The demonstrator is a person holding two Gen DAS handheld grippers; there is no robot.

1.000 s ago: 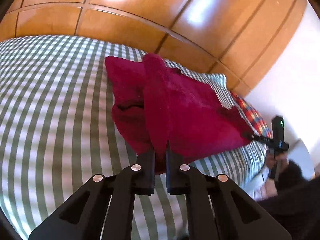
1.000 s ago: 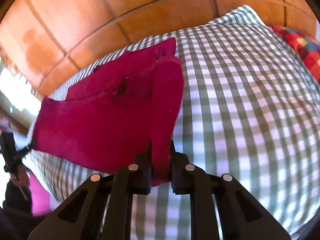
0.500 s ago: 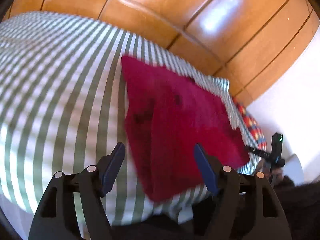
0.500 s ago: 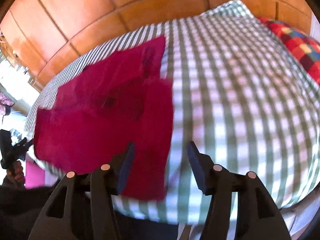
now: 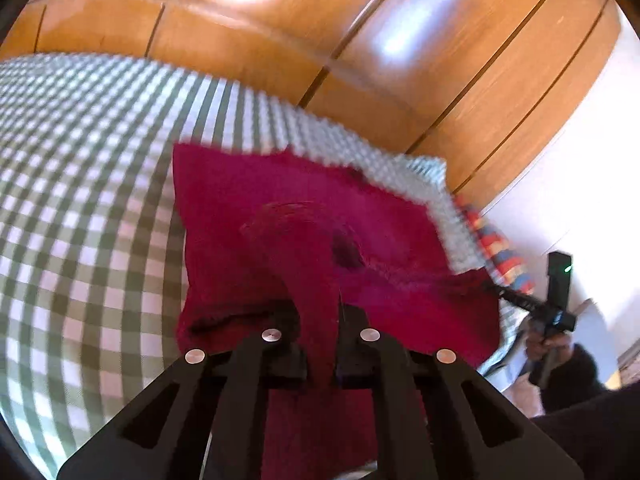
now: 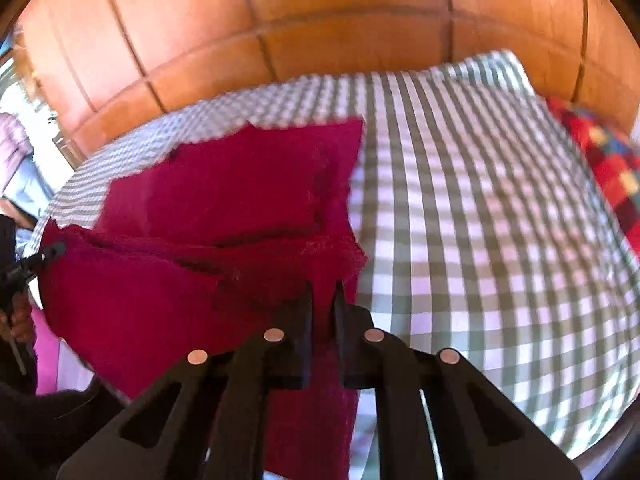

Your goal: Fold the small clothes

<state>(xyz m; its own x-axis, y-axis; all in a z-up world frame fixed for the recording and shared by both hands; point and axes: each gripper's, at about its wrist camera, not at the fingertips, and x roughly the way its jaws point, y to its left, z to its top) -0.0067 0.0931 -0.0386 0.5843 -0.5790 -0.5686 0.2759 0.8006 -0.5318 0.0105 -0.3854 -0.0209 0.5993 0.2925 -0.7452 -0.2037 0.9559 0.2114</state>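
A red cloth (image 5: pixel 304 216) was spread on a bed covered with a green and white checked sheet (image 5: pixel 88 184). The near edge of the cloth was lifted off the sheet at two places, while the far part was left lying flat.

The left gripper (image 5: pixel 322 344) was closed on a fold of the red cloth, and the fold was pinched tight between its two black fingers (image 5: pixel 290 352). A strip of the cloth was pulled up into the gap, and more of it was seen hanging below the fingers.

The right gripper (image 6: pixel 323 336) was closed on the cloth too. Its fingers (image 6: pixel 298 332) were pressed together with a thin bit of red cloth caught between them. In the right wrist view, the lifted edge (image 6: pixel 224 256) was stretched across to the left gripper, which was seen small at the left side. In the left wrist view, the right gripper was seen far off at the right, held by a hand (image 5: pixel 540 344).

A wooden wall (image 5: pixel 360 40) was seen behind the bed. A bright checked pillow (image 6: pixel 604 164) in red, blue and yellow was lying at the far side of the sheet, well apart from the cloth.
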